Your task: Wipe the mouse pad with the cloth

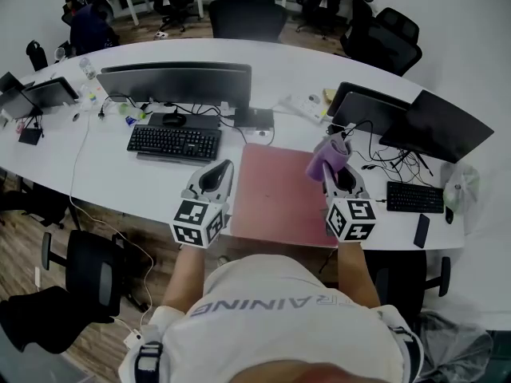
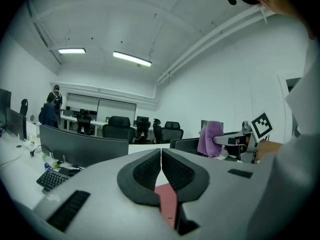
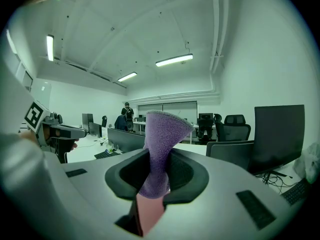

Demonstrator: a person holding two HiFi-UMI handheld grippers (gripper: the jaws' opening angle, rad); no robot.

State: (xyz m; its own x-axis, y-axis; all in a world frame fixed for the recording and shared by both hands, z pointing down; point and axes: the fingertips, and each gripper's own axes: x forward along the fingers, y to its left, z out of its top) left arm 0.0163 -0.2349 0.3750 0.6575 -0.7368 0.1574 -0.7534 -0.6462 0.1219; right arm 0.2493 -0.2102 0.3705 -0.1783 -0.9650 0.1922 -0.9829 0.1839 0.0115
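A large pink mouse pad point(image 1: 283, 194) lies on the white desk point(image 1: 104, 170) in front of me. My right gripper point(image 1: 335, 164) hovers above the pad's right edge, shut on a purple cloth point(image 1: 329, 155) that sticks up from its jaws. In the right gripper view the cloth point(image 3: 159, 149) stands between the jaws, with the pad point(image 3: 148, 211) showing below. My left gripper point(image 1: 221, 174) is held beside the pad's left edge, jaws shut and empty. The left gripper view shows its pads point(image 2: 149, 170) pressed together, a strip of pad point(image 2: 167, 199) beneath, and the cloth point(image 2: 210, 138) at right.
A black keyboard point(image 1: 173, 142) and a monitor point(image 1: 177, 81) stand left of the pad. At right are another monitor point(image 1: 431, 126), a small keyboard point(image 1: 414, 197), a phone point(image 1: 421, 230) and tangled cables point(image 1: 383, 162). Office chairs point(image 1: 247, 10) line the far side. A black chair point(image 1: 92, 270) stands at my left.
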